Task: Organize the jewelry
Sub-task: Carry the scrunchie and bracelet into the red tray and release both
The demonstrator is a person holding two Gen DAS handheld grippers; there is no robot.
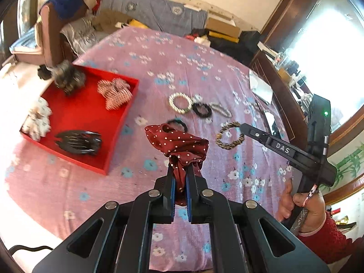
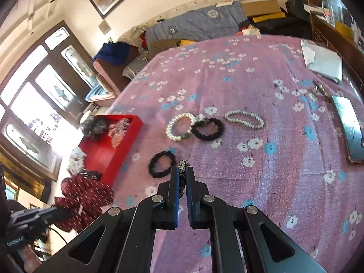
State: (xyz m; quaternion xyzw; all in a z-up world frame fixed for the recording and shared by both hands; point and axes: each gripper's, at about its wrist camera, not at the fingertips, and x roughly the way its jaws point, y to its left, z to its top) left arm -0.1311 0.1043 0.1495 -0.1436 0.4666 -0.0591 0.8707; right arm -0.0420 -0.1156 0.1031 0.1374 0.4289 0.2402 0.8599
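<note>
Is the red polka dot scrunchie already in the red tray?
No, the scrunchie is clamped in the left gripper above the bedspread, beside the red tray.

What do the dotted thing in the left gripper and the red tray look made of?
Dark red white-dotted scrunchie: soft woven fabric, matte, judging by its gathered folds. Red square tray: rigid, thin straight walls, matte; probably cardboard or plastic, I cannot tell which.

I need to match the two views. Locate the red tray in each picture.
Left wrist: the red tray sits left of centre on the floral bedspread.
Right wrist: it is at mid-left, seen nearly edge-on.
Shared landmark: the pearl bracelet, just right of the tray.
</note>
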